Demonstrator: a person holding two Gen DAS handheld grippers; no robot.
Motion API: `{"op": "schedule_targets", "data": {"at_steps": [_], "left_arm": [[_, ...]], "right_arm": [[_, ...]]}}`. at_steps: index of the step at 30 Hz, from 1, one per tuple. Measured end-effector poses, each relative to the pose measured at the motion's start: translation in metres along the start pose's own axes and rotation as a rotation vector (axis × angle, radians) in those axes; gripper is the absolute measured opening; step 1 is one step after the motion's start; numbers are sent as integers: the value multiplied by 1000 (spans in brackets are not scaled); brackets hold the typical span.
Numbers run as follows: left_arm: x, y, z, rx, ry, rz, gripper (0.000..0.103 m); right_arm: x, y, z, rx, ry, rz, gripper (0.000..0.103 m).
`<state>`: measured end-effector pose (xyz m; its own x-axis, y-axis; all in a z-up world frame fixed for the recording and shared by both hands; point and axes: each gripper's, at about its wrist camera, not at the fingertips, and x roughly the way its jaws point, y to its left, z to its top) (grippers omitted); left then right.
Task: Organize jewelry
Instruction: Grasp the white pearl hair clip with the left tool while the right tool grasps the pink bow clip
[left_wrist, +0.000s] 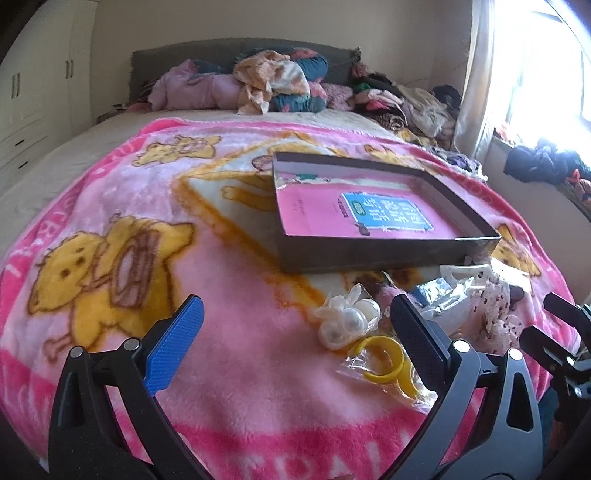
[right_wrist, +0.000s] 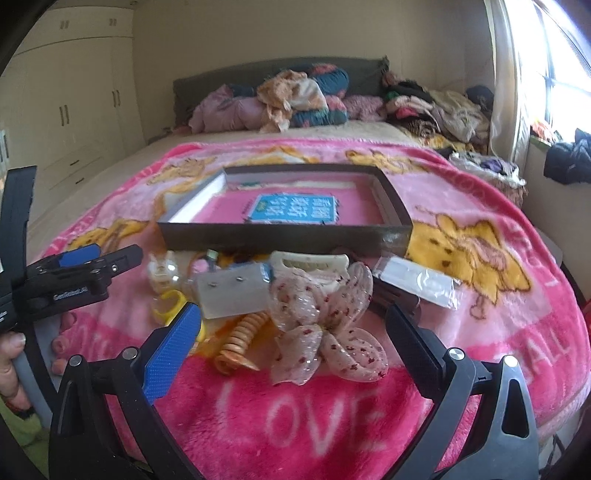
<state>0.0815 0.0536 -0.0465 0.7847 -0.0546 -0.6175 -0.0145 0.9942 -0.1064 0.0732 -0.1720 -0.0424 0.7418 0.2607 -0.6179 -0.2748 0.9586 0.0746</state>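
Observation:
A shallow dark box (left_wrist: 369, 254) (right_wrist: 273, 238) lies open on the pink blanket, with a pink sheet bearing a blue label inside. Loose pieces lie in front of it: a bagged white pearl clip (left_wrist: 349, 319) (right_wrist: 162, 273), a bagged yellow ring (left_wrist: 384, 363) (right_wrist: 170, 302), a floral bow clip (right_wrist: 325, 325) (left_wrist: 495, 317), an orange spiral tie (right_wrist: 240, 339), a white earring card (right_wrist: 232, 291) and a white claw clip (right_wrist: 310, 264). My left gripper (left_wrist: 295, 336) (right_wrist: 99, 258) is open beside the pearl clip. My right gripper (right_wrist: 293, 345) is open around the bow, holding nothing.
A clear flat packet (right_wrist: 417, 282) lies right of the bow. The pink cartoon blanket (left_wrist: 229, 295) covers the bed. Piled clothes and pillows (left_wrist: 280, 81) sit by the headboard, white wardrobes (right_wrist: 74, 103) stand on the left and a bright window (left_wrist: 535, 74) on the right. A hand (right_wrist: 11, 354) holds the left tool.

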Motion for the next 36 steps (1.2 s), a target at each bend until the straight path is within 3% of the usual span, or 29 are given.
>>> {"op": "schedule_targets", "data": {"at_steps": [5, 11, 19, 21, 23, 24, 36], "left_arm": [[15, -8, 2, 34, 28, -24, 92], [35, -12, 0, 59, 92, -36, 91], [50, -16, -4, 69, 143, -85, 70], [51, -17, -4, 70, 146, -97, 56], [51, -18, -2, 75, 146, -111, 48], [51, -19, -1, 84, 146, -122, 38], [34, -28, 22, 106, 89, -142, 38]], "right_arm": [[25, -10, -1, 11, 78, -10, 94], [45, -17, -5, 29, 152, -5, 80], [57, -27, -7, 75, 197, 20, 58], [57, -29, -8, 82, 196, 30, 48], [57, -30, -8, 85, 192, 38, 41], [56, -31, -9, 86, 189, 45, 37], [22, -46, -4, 137, 116, 77, 33]]}}
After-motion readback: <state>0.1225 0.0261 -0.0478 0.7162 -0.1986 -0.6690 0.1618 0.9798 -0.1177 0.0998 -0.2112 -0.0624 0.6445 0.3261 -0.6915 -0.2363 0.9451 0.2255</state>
